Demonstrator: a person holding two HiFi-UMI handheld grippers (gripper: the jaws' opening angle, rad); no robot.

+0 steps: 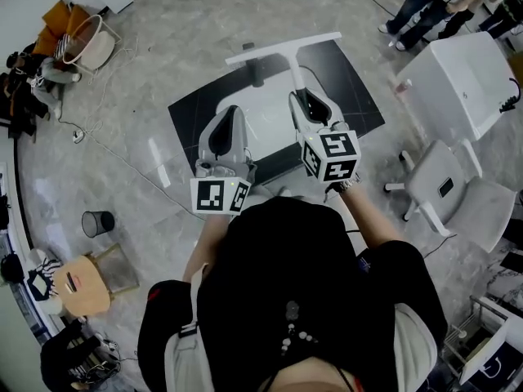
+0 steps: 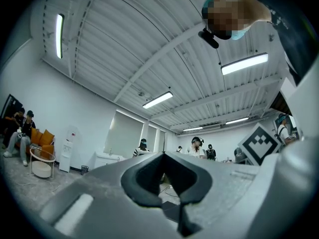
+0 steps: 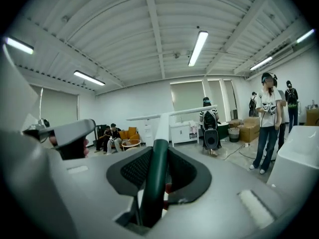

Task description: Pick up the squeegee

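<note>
The squeegee (image 1: 282,48) is white and T-shaped, with a dark green grip. It is lifted off the black-and-white table (image 1: 359,96). My right gripper (image 1: 299,98) is shut on the green grip, and the blade points away from me. In the right gripper view the squeegee (image 3: 160,126) runs straight out between the pads of the right gripper (image 3: 158,148), its white blade level at the far end. My left gripper (image 1: 231,113) hovers beside it on the left, jaws together and empty. In the left gripper view the left gripper (image 2: 162,156) shows only ceiling and room beyond its tips.
A white office chair (image 1: 458,194) and a white cabinet (image 1: 458,76) stand to the right of the table. A black bin (image 1: 97,222) and a wooden stool (image 1: 82,284) are on the floor at left. People (image 1: 425,6) stand at the far right.
</note>
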